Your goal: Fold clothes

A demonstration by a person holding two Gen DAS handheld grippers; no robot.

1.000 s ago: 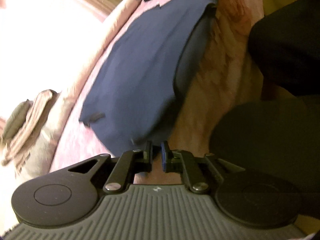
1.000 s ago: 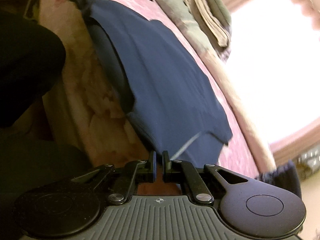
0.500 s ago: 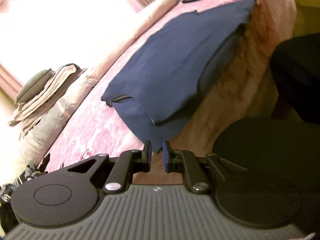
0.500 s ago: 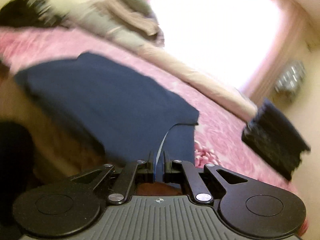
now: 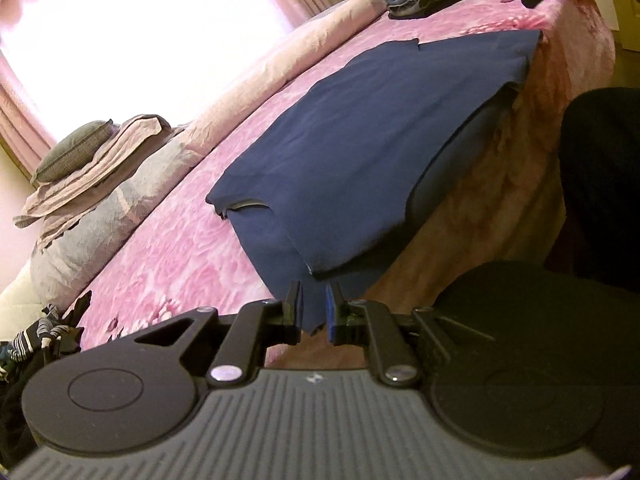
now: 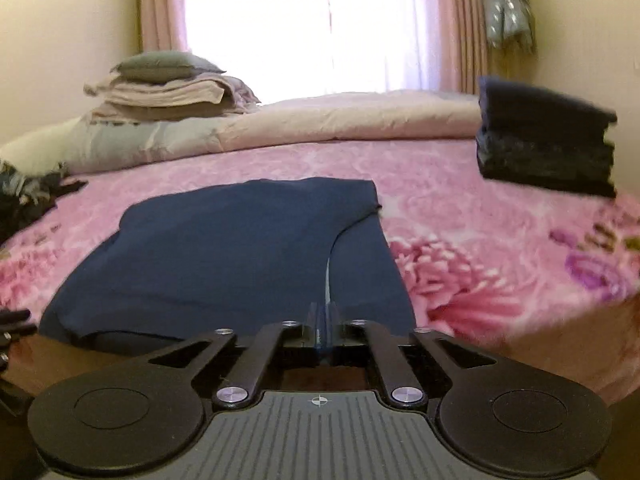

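1 garment (image 6: 224, 248) edge hidden below bed (image 6: 460, 208)

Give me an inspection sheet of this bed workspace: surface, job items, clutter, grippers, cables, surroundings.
Surface: pink floral bedspread.
Job's things: navy garment lies flat, its near edge hanging over the bedside.
Clutter: folded dark stack; pillows and folded linens; striped dark clothes.
Grippers: right gripper shut on the garment; left gripper slightly open around its hem.
Cables: nothing seen.
Surroundings: bright curtained window.

Both tools swung level; left tool (image 5: 313, 312) parted slightly.
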